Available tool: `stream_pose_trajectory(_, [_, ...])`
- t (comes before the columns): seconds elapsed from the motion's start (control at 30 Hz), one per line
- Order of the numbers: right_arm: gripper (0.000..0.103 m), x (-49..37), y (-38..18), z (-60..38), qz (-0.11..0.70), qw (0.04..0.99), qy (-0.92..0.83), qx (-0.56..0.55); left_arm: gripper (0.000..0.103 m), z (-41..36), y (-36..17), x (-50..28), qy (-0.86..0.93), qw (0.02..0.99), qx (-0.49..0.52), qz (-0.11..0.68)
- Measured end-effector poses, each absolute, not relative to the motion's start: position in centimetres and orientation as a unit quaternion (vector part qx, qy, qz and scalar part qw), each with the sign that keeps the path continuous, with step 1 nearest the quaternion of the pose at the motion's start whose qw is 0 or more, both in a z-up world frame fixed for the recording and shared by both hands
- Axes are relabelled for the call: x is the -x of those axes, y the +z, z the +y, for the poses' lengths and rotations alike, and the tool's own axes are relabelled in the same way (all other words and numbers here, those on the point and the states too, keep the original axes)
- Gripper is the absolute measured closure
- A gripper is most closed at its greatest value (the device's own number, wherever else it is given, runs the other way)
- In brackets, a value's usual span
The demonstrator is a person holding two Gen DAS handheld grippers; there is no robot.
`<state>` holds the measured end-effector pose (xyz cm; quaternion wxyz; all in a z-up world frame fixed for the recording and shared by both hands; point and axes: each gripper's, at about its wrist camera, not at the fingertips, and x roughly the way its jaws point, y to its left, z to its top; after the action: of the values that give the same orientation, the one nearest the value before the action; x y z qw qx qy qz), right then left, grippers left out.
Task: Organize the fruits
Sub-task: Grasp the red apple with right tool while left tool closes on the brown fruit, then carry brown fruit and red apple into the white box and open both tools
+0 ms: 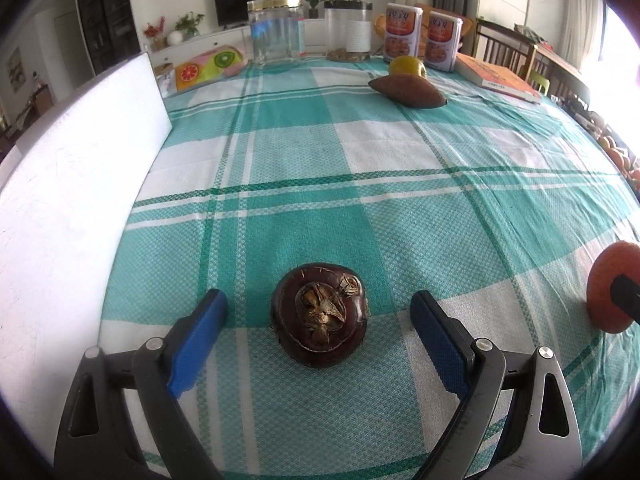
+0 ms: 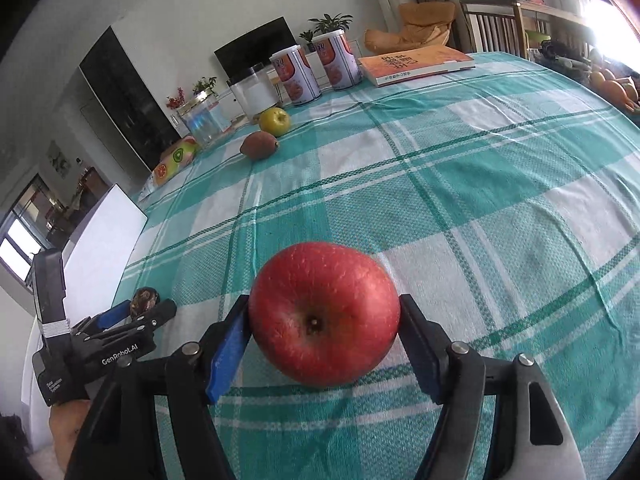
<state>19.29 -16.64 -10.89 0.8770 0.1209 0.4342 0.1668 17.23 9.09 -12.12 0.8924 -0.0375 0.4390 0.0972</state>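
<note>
My right gripper (image 2: 323, 304) is shut on a red apple (image 2: 324, 314), its blue pads pressed to both sides, low over the checked tablecloth (image 2: 460, 208). The same apple (image 1: 612, 292) shows at the right edge of the left wrist view. My left gripper (image 1: 318, 298) stands open around a dark brown round fruit (image 1: 320, 316) that lies on the cloth, with a gap at each pad. In the right wrist view that left gripper (image 2: 136, 312) and its fruit (image 2: 145, 299) appear at the far left. A yellow-green apple (image 1: 407, 66) and a brown oval fruit (image 1: 408, 91) lie at the far side.
A white board (image 1: 72, 200) stands along the table's left edge. At the back are a clear jar (image 1: 276, 30), a second jar (image 1: 348, 32), two printed cans (image 1: 424, 38) and an orange book (image 1: 500, 78). Chairs stand beyond the right side.
</note>
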Motion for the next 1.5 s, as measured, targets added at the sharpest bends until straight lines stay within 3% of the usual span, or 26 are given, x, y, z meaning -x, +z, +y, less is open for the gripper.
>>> stream_pose_trajectory(0.2, [0.03, -19.1, -11.0, -17.0, 0.44, 0.87, 0.175, -0.138, 0.009, 9.1, -12.1, -17.2, 0.097, 0.892, 0.038, 0.439])
stream_pose_trajectory(0.33, [0.018, -18.8, -10.3, -19.2, 0.411, 0.868, 0.19, -0.203, 0.009, 9.3, -12.0, -16.9, 0.081, 0.892, 0.045, 0.442])
stream_pose_trajectory(0.57, [0.015, -18.4, -9.0, -22.7, 0.361, 0.883, 0.151, -0.258, 0.009, 10.0, -11.6, -12.8, 0.047, 0.892, 0.086, 0.441])
stream_pose_trajectory(0.9, [0.011, -19.3, -9.8, -17.5, 0.403, 0.891, 0.167, -0.128, 0.012, 9.9, -11.7, -16.7, 0.076, 0.888, 0.052, 0.451])
stream_pose_trajectory(0.97, [0.011, -20.0, -10.4, -17.1, 0.413, 0.89, 0.157, -0.114, 0.032, 9.5, -11.7, -16.8, 0.077, 0.891, 0.037, 0.446])
stream_pose_trajectory(1.0, [0.011, -20.3, -10.7, -17.1, 0.416, 0.89, 0.154, -0.111, 0.056, 9.1, -11.5, -16.8, 0.08, 0.894, 0.022, 0.441])
stream_pose_trajectory(1.03, [0.015, -20.5, -10.8, -17.1, 0.415, 0.89, 0.154, -0.109, 0.059, 8.9, -11.4, -16.6, 0.073, 0.896, 0.019, 0.438])
stream_pose_trajectory(1.1, [0.035, -20.6, -10.9, -17.1, 0.413, 0.891, 0.156, -0.106, 0.059, 8.8, -11.3, -16.1, 0.065, 0.896, 0.019, 0.438])
stream_pose_trajectory(1.3, [0.036, -19.8, -10.9, -18.2, 0.416, 0.877, 0.18, -0.158, 0.059, 8.8, -9.5, -12.6, 0.008, 0.89, 0.088, 0.447])
stream_pose_trajectory(1.5, [0.037, -17.3, -10.0, -17.8, 0.41, 0.84, 0.261, -0.239, 0.059, 9.0, -4.0, -6.7, -0.071, 0.889, 0.143, 0.429])
